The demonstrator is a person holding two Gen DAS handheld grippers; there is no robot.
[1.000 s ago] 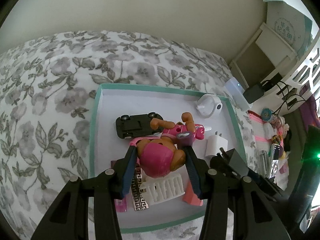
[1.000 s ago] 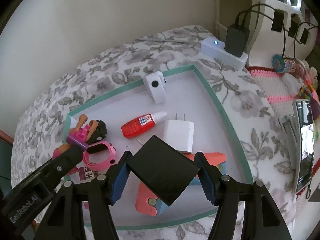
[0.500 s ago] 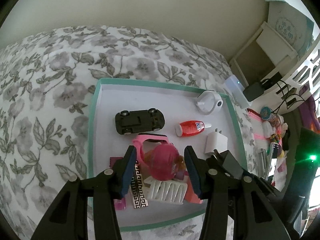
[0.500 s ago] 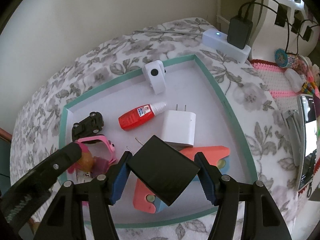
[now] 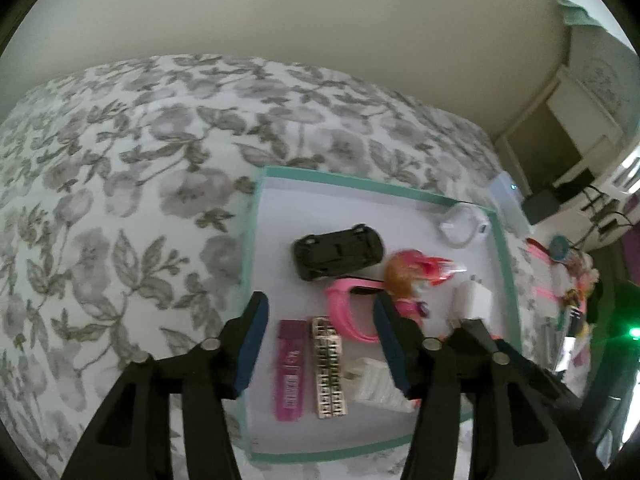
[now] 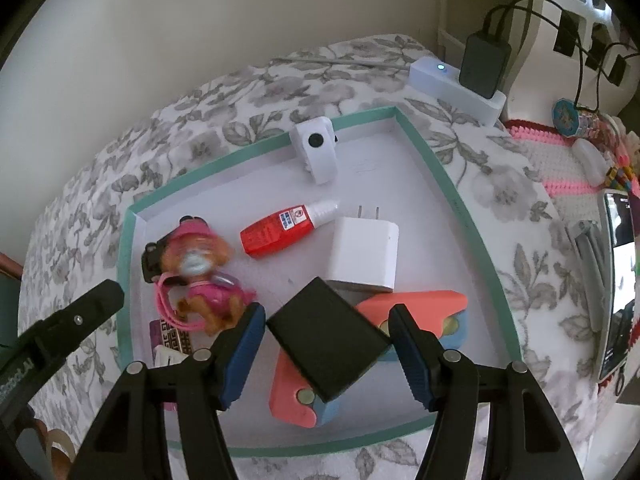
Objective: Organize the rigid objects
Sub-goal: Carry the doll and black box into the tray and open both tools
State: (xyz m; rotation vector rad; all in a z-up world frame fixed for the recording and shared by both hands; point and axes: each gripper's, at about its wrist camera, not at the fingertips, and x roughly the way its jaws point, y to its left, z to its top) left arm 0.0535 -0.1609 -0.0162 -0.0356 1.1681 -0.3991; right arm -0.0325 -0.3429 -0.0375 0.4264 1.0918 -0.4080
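In the teal-rimmed tray (image 6: 424, 148) on the bed, most items were already gathered. Left hand-held gripper (image 5: 320, 344) jaws were opening, empty, the toy pup (image 6: 200, 276) released at frame left. Right hand-held gripper (image 6: 326, 344) clamped the black box (image 6: 326, 336), yet unplaced.

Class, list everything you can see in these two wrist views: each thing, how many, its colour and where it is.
bedspread: one, grey floral, under everything
tray: one, white with teal rim, on bedspread
toy car: one, black, in tray
toy dog: one, brown, pink outfit, beside car
watch: one, pink, by dog
bottle: one, red, mid-tray
charger: one, white, beside bottle
small camera: one, white, at far rim
purple bar: one, near rim
patterned bar: one, beside purple bar
black box: one, between right fingers
left gripper: black, blue fingers, opening, holding nothing
right gripper: same colours, gripping black box
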